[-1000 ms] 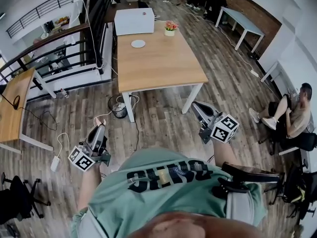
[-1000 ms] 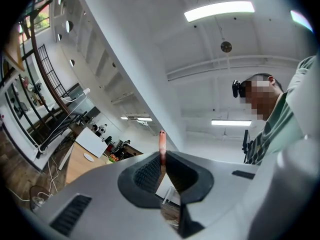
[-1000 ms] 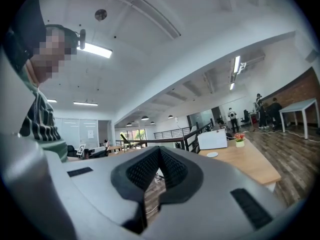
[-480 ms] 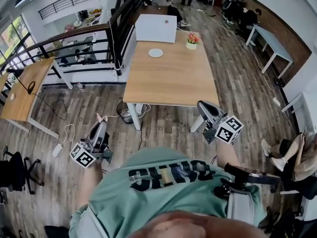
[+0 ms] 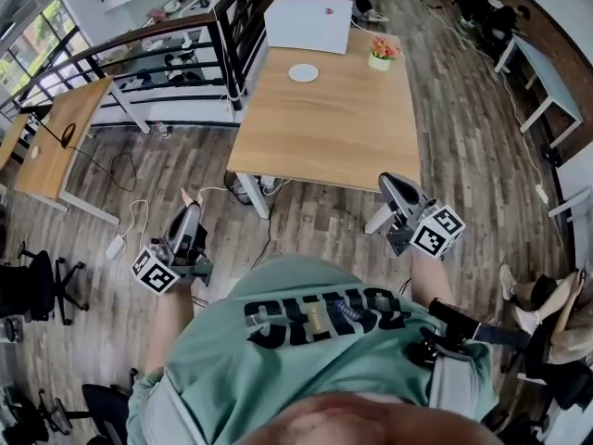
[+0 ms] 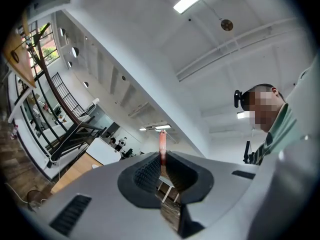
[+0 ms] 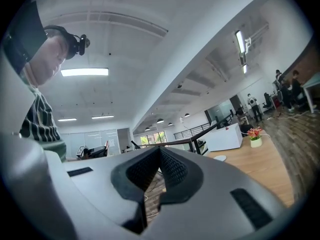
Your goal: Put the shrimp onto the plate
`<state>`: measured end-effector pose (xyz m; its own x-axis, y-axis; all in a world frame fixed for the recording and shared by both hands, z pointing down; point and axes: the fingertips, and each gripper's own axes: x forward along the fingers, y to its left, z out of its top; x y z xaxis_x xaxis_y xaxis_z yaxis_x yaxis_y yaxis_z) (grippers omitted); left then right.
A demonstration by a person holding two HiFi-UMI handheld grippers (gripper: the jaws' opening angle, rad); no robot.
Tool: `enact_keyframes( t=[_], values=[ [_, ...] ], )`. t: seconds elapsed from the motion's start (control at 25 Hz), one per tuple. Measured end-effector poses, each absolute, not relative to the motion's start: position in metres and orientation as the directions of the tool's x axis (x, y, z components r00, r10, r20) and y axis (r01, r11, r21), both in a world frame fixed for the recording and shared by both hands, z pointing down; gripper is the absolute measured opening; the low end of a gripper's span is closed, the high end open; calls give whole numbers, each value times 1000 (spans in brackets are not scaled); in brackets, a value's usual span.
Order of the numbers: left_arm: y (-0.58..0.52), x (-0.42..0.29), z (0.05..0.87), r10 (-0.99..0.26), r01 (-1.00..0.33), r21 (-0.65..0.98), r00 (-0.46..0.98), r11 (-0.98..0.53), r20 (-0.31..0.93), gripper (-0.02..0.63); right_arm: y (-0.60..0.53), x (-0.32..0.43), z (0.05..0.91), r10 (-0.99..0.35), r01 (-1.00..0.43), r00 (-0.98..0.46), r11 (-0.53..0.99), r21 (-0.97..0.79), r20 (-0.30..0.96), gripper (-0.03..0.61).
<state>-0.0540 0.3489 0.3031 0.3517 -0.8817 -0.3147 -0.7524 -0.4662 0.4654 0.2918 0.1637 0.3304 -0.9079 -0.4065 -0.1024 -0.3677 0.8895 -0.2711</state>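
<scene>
From the head view, the left gripper (image 5: 188,213) hangs low at the person's side over the plank floor, with a pink shrimp (image 5: 185,197) poking out of its tip. The right gripper (image 5: 389,184) is held just off the near corner of the wooden table (image 5: 324,128). The white plate (image 5: 303,72) sits at the table's far end, well apart from both grippers, near a white box (image 5: 309,23) and a small flower pot (image 5: 380,57).

The left gripper view points up toward the ceiling. It shows plainly what the head view only hints at: the jaws are clamped tight on the shrimp (image 6: 162,145), whose thin pink end stands up above the pads.

In the right gripper view the jaws are pressed together with nothing between them. Beyond them lie the table (image 7: 250,171), the plate (image 7: 219,158), the flower pot (image 7: 255,140) and the white box (image 7: 225,136).
</scene>
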Motion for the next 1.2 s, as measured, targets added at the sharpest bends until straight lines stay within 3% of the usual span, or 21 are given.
enact_keyframes(
  t=[0.36,0.8,1.2],
  values=[
    [284,-93,328,-861,-704,498,391,-507,-325,34,127,266,341,-464,-436,-884,862,-259,-55,5],
    [146,-231,312,-730,-570,457,565,-683,-385,34,65,154,297,-640,-615,-766,756,-222,-59,5],
    [76,-315,332,-703,-503,501,591,-705,-396,34,32,88,307,-705,-690,-709,692,-212,7,5]
  ],
)
